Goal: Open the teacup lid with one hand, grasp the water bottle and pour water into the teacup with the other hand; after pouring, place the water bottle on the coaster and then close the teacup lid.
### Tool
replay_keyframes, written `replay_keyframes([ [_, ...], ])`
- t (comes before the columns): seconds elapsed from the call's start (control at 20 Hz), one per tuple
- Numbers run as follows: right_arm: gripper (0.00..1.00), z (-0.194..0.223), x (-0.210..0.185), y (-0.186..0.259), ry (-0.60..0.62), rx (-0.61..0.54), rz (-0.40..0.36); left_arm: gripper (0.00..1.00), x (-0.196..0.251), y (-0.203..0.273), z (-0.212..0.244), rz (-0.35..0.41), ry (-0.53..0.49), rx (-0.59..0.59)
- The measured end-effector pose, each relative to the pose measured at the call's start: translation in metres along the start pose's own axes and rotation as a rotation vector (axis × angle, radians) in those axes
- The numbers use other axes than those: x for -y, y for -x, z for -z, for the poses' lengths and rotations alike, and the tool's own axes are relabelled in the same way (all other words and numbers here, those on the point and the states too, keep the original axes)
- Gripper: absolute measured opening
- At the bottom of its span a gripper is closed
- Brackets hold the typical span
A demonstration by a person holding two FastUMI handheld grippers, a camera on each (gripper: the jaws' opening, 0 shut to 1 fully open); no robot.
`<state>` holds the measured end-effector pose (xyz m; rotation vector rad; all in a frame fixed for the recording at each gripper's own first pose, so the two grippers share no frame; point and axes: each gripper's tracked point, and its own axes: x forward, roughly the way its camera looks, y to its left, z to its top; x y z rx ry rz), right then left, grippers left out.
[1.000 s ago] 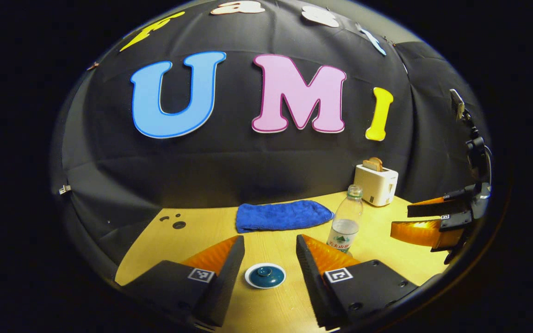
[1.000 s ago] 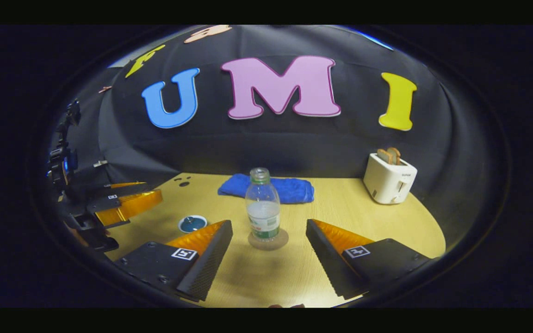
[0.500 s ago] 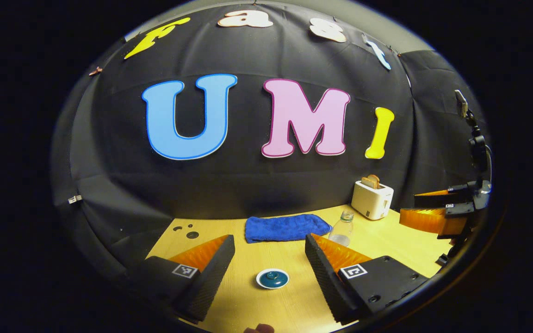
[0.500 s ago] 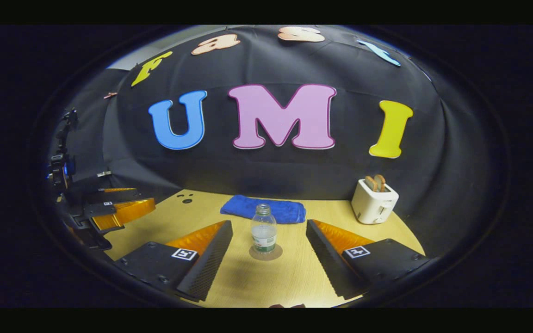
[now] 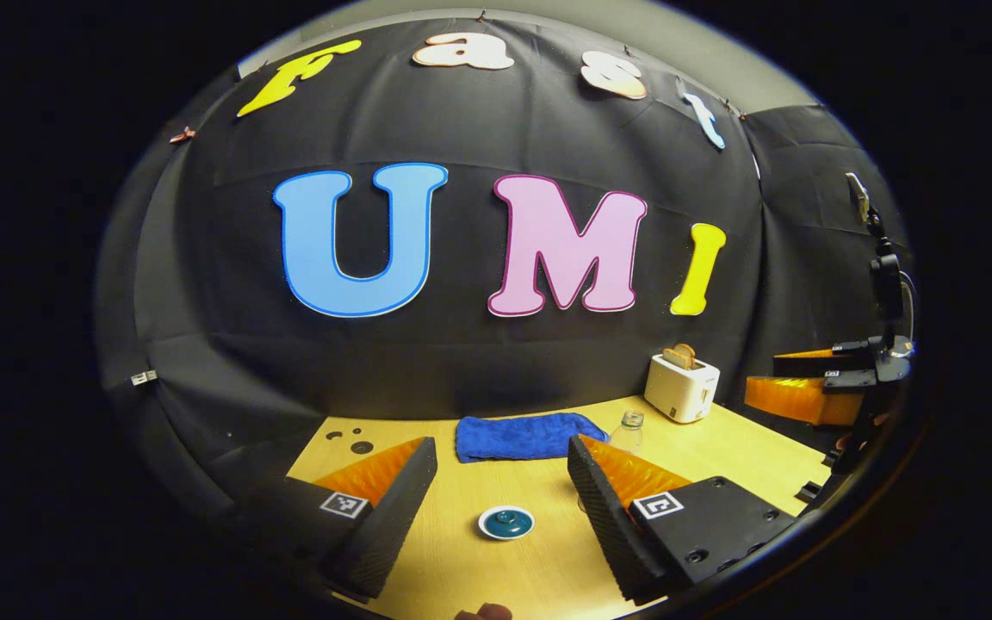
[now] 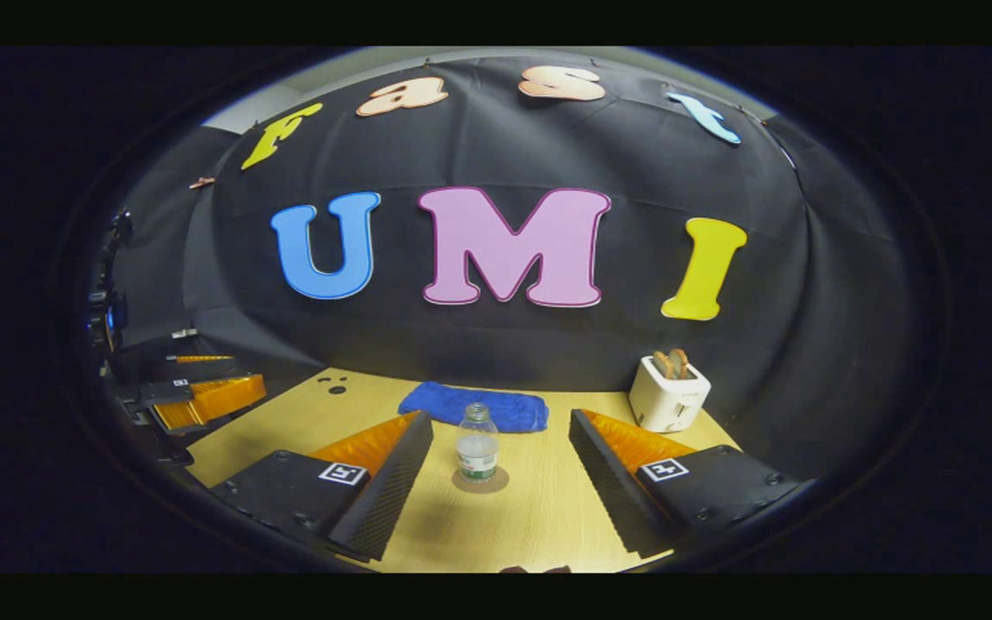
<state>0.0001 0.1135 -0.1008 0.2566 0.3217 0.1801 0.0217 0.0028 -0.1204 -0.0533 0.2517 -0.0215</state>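
So the water bottle (image 6: 478, 446) is standing straight up on the round coaster (image 6: 480, 480), long axis vertical, open neck pointing at the ceiling with no cap on it. It's clear plastic with a label band around the lower half, and what looks like water partway up, though it's small in the right gripper view so the level is hard to call. It sits out on the wooden table (image 6: 539, 517), between the two fingers of the right gripper (image 6: 500, 478) as that view frames it but farther out than the tips, not touched by either one. That gripper is spread wide and has nothing in it. The left gripper (image 5: 500, 504) is the same deal: fingers far apart, holding nothing. The teacup lid (image 5: 505, 522) lies flat on the table ahead of it, centred in the gap, knob facing up, dark teal with a pale rim; from this angle the cup under it can't be made out. In the left gripper view the bottle's neck pokes up just behind the right-hand finger. A blue towel (image 6: 474, 407) lies near the back wall, and a white toaster (image 6: 668, 394) with bread in its slots stands off to the right.
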Motion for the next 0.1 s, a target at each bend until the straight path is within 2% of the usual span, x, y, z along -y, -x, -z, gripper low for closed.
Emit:
replay_keyframes([
  [0.1, 0.98, -0.0040, 0.0069, -0.0001, 0.000, 0.008, 0.002, 0.96, -0.0015, -0.0009, -0.0010, -0.013, 0.004, 0.001],
])
